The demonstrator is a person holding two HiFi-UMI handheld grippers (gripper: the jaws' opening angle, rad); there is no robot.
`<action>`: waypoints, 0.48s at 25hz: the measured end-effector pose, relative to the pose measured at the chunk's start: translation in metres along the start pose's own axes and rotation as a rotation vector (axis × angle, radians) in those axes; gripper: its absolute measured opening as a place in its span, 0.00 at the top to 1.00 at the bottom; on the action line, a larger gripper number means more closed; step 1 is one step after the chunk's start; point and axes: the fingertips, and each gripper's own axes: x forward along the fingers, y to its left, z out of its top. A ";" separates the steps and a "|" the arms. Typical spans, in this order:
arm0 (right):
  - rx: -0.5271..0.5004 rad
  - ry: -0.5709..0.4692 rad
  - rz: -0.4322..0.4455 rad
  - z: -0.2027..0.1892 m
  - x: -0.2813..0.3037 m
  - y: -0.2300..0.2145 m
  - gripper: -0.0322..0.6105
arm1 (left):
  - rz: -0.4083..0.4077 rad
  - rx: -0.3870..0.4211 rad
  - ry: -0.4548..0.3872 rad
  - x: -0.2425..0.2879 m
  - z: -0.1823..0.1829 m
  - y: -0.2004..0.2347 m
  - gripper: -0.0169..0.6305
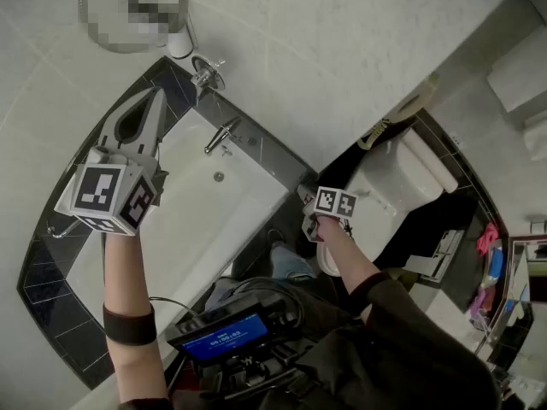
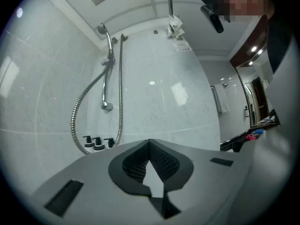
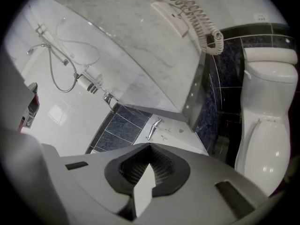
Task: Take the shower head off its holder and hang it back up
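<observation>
The shower head [image 2: 101, 30], small and chrome, sits in its holder [image 2: 111, 60] on the upright wall rail [image 2: 104, 86], its handle curving up above the holder. Its ribbed metal hose [image 2: 76, 114] hangs below in a long loop.

Shower head [image 2: 101, 29] hangs above the bathtub [image 1: 184, 229], toilet [image 1: 402, 173] to its right.

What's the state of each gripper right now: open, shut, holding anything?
Left gripper: shut, nothing between its jaws.
Right gripper: shut, nothing between its jaws.
</observation>
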 end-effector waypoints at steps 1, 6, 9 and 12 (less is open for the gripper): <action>-0.017 -0.001 0.002 0.002 0.001 0.004 0.93 | 0.004 0.000 0.003 -0.001 -0.002 0.001 0.97; -0.105 0.001 0.018 0.012 0.011 0.033 0.93 | 0.022 -0.006 0.025 -0.014 -0.008 0.010 0.97; -0.172 0.014 0.065 0.018 0.026 0.069 0.93 | 0.064 -0.002 0.037 -0.036 -0.015 0.028 0.97; -0.260 0.027 0.126 0.026 0.041 0.112 0.93 | 0.135 -0.017 0.047 -0.063 -0.023 0.048 0.97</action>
